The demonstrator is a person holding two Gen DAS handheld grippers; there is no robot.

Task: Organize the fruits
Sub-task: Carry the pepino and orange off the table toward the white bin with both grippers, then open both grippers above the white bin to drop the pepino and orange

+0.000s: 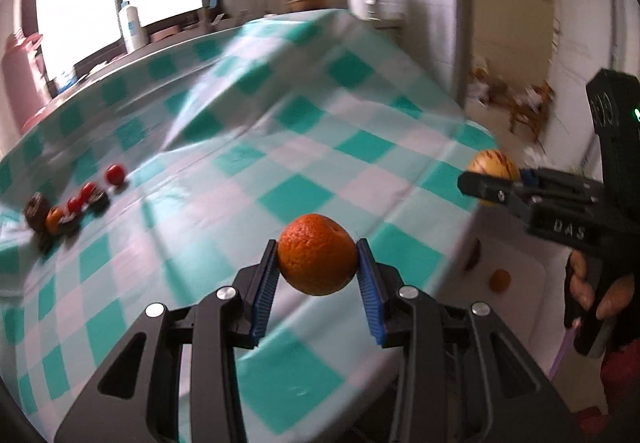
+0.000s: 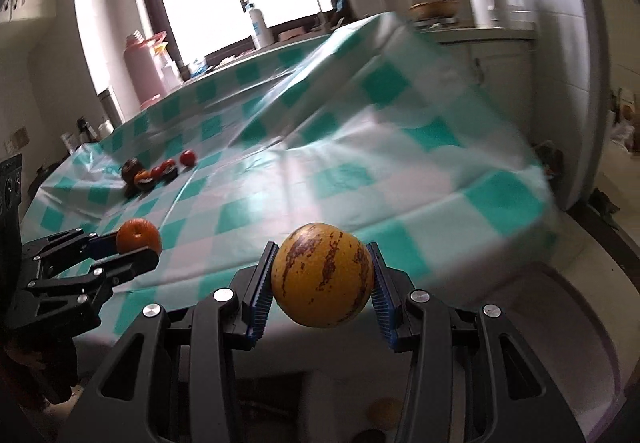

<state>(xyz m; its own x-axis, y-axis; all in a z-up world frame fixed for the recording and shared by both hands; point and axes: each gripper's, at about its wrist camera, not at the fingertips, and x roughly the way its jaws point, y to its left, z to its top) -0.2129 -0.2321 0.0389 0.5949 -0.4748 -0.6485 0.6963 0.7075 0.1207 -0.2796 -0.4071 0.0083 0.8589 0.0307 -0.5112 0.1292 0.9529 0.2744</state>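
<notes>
A: What lay at nine o'clock on the desk (image 1: 280,147)?

B: A cluster of small fruits (image 1: 72,203), red and dark, waiting on the checked cloth.

A: And the grippers?

B: The left gripper (image 1: 317,263) pinched an orange (image 1: 316,259), lifted clear for carrying. At three o'clock, the right gripper (image 2: 323,277) pinched a yellow streaked fruit (image 2: 322,275) beyond the desk edge, probably bound for the white tray (image 1: 532,283) below.
</notes>
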